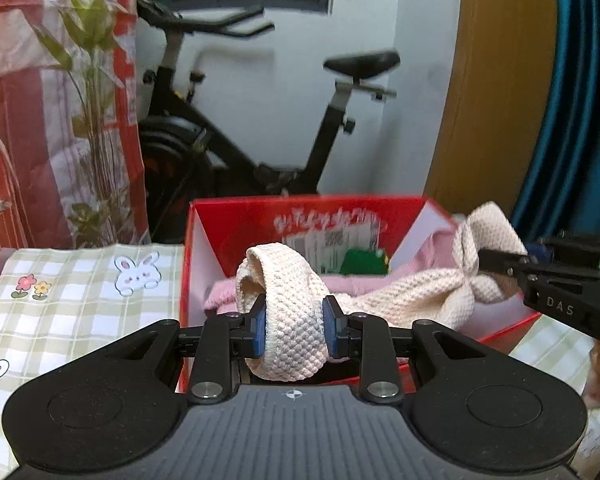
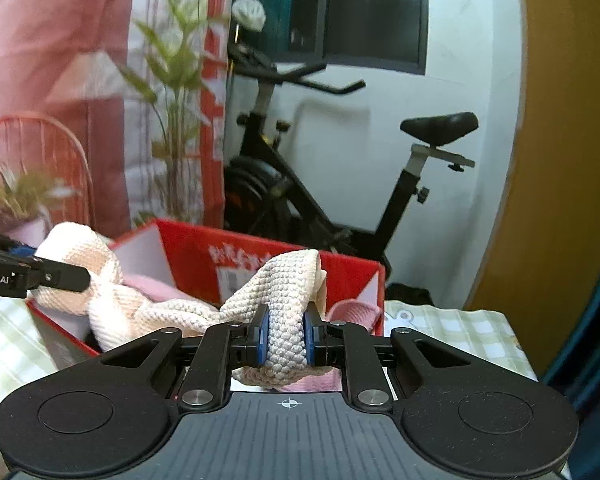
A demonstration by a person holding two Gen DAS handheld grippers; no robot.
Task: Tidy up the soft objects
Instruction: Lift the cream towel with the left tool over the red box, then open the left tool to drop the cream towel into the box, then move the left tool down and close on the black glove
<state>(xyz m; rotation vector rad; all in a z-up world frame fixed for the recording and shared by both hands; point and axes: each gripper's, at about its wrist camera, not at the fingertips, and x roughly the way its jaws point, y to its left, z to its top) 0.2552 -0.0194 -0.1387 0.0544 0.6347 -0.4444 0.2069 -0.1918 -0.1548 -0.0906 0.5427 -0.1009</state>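
holding a cream knit cloth [image 1: 288,312] over the red box [image 1: 412,208], 2 tools clamped on it.
left tool [image 1: 291,330] and right tool [image 2: 286,334] each pinch an end; light, floppy, sagging between, so grip bunched ends.

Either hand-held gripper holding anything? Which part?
Both grip one cream knit cloth over the red box: left hand-held gripper pinches one bunched end, right hand-held gripper the other.
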